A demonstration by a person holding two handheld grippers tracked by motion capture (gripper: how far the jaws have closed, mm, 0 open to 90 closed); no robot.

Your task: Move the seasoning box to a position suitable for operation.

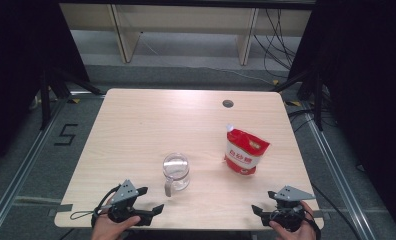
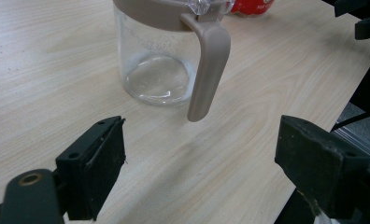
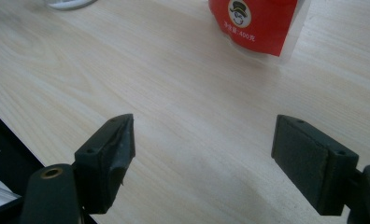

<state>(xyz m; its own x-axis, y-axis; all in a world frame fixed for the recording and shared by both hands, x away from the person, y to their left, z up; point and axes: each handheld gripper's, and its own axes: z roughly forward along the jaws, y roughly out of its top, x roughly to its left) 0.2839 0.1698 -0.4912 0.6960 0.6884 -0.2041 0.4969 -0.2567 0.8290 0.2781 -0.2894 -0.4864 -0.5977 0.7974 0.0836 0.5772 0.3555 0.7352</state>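
Glass jug [image 1: 176, 171], taupe lid and handle, empty: table [image 1: 136, 130] centre-near, handle facing near edge. Red pouch [image 1: 244, 151]: right of jug, well apart, spout up. Left gripper [image 1: 148, 200]: near-left edge, jaws wide, holding nothing. Right gripper [image 1: 264, 201]: near-right edge, jaws wide, holding nothing. Step judged: reach. Advice: left squares to handle; right takes pouch mid-body, upright.
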